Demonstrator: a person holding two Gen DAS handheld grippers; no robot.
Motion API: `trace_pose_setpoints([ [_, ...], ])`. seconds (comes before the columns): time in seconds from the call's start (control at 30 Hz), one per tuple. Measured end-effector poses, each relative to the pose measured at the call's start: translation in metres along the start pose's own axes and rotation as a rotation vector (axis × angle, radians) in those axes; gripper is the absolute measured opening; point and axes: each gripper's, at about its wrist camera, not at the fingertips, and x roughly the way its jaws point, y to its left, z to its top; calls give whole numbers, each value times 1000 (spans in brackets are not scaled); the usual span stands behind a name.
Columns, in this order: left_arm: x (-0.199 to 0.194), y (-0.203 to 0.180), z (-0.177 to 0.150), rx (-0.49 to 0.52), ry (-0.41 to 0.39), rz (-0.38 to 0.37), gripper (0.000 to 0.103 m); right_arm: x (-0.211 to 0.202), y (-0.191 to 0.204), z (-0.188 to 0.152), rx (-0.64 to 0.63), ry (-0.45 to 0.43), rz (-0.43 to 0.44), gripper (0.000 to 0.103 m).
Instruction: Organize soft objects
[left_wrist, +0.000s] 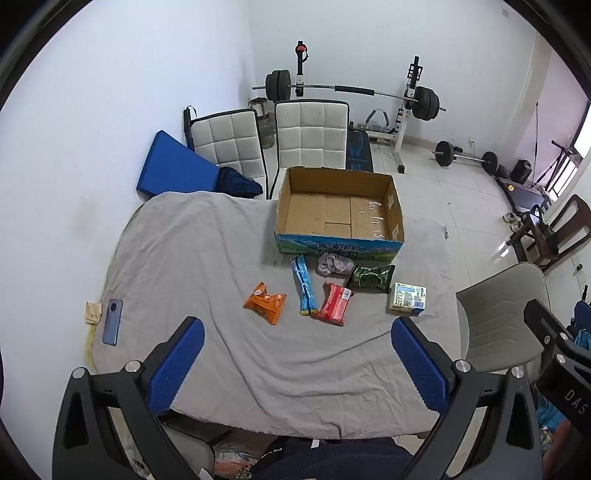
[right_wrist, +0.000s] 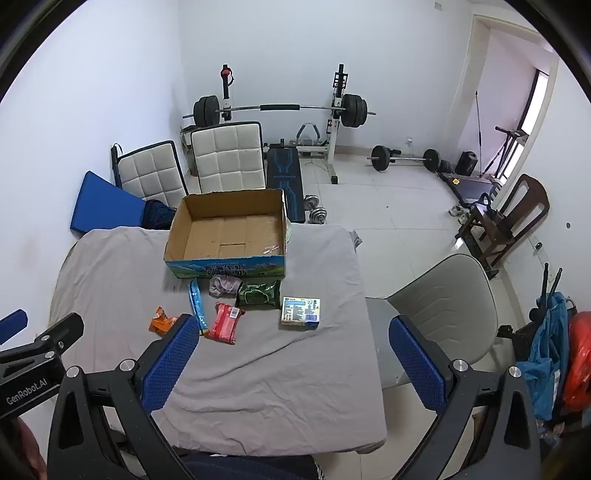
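Well, nothing has been picked up yet. The left tongs and the right tongs both hang above the near edge of the counter, tipped down. Both are spread wide, with nothing between them. I think they are held back like this so the person can see everything first.

The soft things lie in a bunch just in front of the box. There is an orange pack, a blue pack, a red pack, a green pack, a white pack and a small crumpled cloth that touches the box. The box is open and has nothing in it, so it looks like the place they should go. They lie close to it, so each trip would be short.

A phone lies off at the left edge, well apart. It is hard, so I think it should stay there.
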Motion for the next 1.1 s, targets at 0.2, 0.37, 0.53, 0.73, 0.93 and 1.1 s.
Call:
trace_pose_setpoints([
  [0.2, 0, -1, 0, -1, -5, -12, 103, 2, 1, 0, -3, 3, -7, 103],
  [0.37, 1, -4, 1, -2, -5, -17, 103, 5, -1, 1, -2, -3, -8, 103],
  [0.53, 6, -10, 0, 0, -5, -20, 103, 10, -6, 2, -3, -1, -9, 103],
  [0.73, 5, -12, 2, 1, -9, -30, 103, 8, -4, 3, -2, 1, -12, 103],
  [0.93, 8, -16, 3, 3, 6, -30, 103, 20, -13, -3, 0, 20, -12, 103],
  [1.1, 11, -16, 2, 3, 12, -32, 103, 23, -14, -2, 1, 30, -11, 103],
])
